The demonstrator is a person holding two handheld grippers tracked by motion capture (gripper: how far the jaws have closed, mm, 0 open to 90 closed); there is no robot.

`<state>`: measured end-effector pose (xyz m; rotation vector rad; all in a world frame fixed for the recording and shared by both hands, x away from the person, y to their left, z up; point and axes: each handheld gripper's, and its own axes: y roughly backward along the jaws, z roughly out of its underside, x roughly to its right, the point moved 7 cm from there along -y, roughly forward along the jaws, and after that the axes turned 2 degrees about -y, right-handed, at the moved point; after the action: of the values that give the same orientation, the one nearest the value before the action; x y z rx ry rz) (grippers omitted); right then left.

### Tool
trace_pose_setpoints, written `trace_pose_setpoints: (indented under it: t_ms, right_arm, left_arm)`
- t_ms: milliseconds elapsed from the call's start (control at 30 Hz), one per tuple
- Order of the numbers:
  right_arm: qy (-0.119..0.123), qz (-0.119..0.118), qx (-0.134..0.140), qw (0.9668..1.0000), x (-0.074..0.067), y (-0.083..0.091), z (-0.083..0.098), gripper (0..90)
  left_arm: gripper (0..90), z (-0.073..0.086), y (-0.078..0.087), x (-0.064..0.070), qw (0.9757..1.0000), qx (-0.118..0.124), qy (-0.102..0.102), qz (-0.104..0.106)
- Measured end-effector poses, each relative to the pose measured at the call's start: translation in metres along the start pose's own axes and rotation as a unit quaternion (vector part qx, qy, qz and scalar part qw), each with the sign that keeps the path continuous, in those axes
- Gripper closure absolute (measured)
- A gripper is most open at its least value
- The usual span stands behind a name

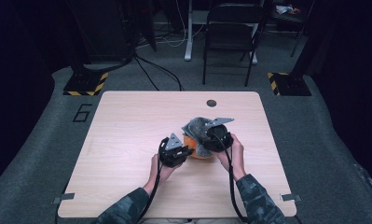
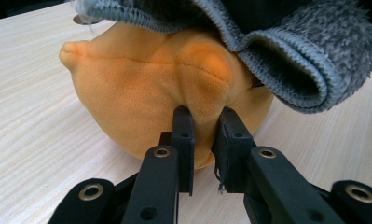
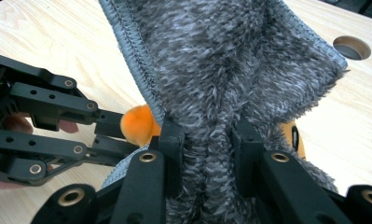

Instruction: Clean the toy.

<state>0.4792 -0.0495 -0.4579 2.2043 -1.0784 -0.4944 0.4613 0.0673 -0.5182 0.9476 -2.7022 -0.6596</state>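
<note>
Near the middle of the wooden counter point(image 1: 127, 140), the left gripper point(image 2: 203, 140) pinched an orange plush toy point(image 2: 141, 93), while the right gripper point(image 3: 203, 154) clamped a grey fuzzy cloth point(image 3: 230, 60) draped over the toy.

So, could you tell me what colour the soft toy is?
Orange; the soft toy shows best in the left gripper view.

Lab or recording studio: pale wooden table point(image 1: 127, 140) on grey carpet, dark curtains around it, folding chair point(image 1: 230, 32) and hazard-striped stand bases point(image 1: 86, 84) behind it.
</note>
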Motion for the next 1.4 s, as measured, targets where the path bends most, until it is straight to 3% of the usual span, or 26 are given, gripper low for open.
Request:
trace_pose_setpoints:
  t_ms: [400, 800, 1033, 1233, 1400]
  right_arm:
    - [0.002, 0.001, -0.013, 0.9999, 0.013, -0.001, 0.006, 70.2]
    - [-0.028, 0.016, -0.021, 0.9993, 0.037, -0.002, 0.014, 70.1]
    - [-0.058, 0.022, -0.036, 0.9974, 0.054, -0.006, 0.024, 70.1]
    - [-0.069, 0.035, -0.051, 0.9957, 0.07, -0.011, 0.034, 70.0]
    - [-0.088, 0.048, -0.078, 0.9919, 0.083, -0.018, 0.047, 70.1]
  left_arm:
    - [78.4, 0.004, 0.0, -0.004, 1.0, -0.003, 0.003, 0.005]
    - [78.3, 0.006, -0.001, -0.008, 0.9999, -0.003, 0.012, 0.002]
    - [78.1, 0.006, -0.001, -0.009, 0.9999, -0.003, 0.011, 0.003]
    - [78.1, 0.006, -0.001, -0.009, 1.0, -0.003, 0.008, 0.002]
    - [78.1, 0.006, -0.001, -0.009, 0.9999, -0.003, 0.014, 0.003]
